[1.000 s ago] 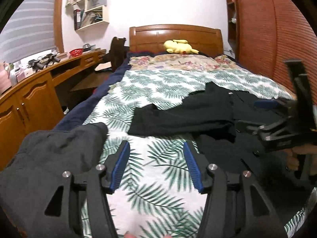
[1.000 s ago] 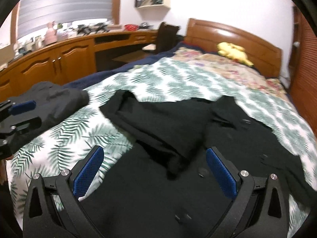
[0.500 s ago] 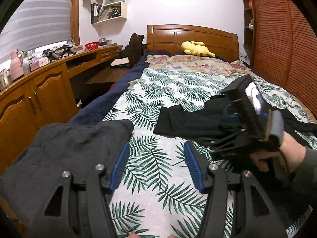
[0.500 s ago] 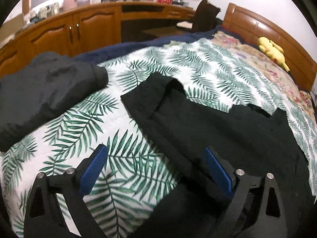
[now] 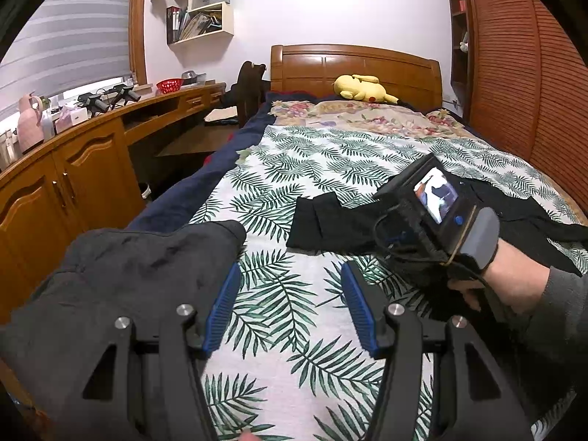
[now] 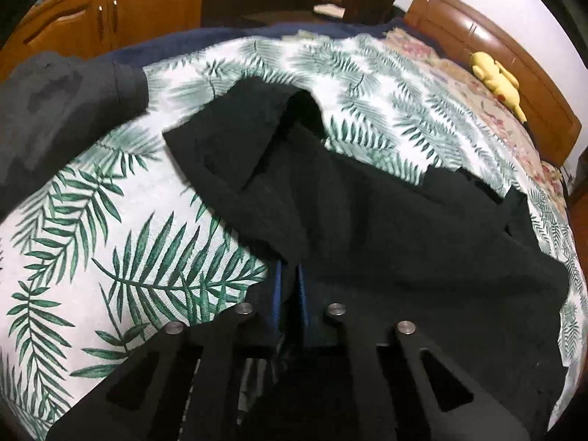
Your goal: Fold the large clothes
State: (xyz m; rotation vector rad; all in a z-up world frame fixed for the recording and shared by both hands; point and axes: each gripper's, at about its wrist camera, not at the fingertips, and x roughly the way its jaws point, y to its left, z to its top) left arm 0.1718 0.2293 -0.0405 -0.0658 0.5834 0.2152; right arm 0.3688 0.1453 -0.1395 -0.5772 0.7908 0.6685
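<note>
**Right tongs clamp the garment edge**

The large black cloth garment lies spread across lower centre and right of the right wrist view, on the palm-leaf-print bed cover. The right tongs have just closed, blue pads pinching its near edge, probably to lift a fold. The left tongs hang parted and empty, lower centre over the cover; a dark grey folded garment sits lower left.
</note>
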